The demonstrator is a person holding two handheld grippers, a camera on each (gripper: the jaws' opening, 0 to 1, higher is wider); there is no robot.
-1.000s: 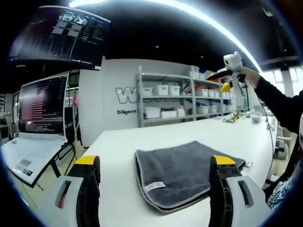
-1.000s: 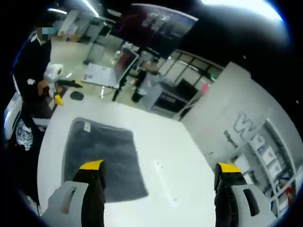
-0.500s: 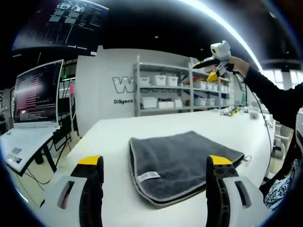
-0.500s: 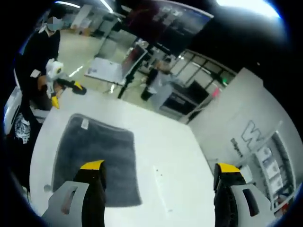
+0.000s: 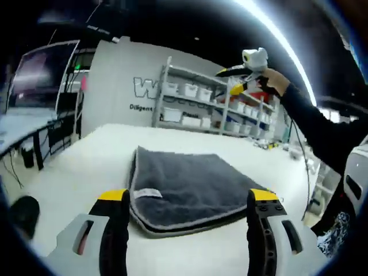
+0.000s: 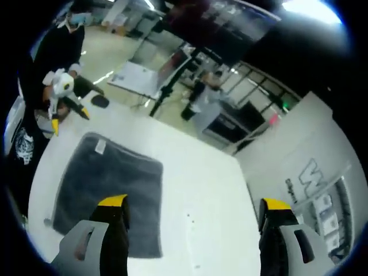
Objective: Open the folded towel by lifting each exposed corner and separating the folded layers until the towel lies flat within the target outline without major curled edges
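Still folded, the grey towel (image 5: 187,187) is lying on the white table (image 5: 75,167), its label corner nearest the left gripper (image 5: 183,230), whose jaws are gaping wide just short of it; the right gripper (image 6: 188,233) is hovering high above the towel (image 6: 106,187), jaws likewise spread and holding nothing

A bright ceiling light strip (image 5: 270,31) arcs from 12 toward 2 o'clock in the left gripper view, flaring white. The white table (image 6: 190,190) glares evenly, with soft shadows. Fisheye bending and blur grow toward every edge; backgrounds stay soft.
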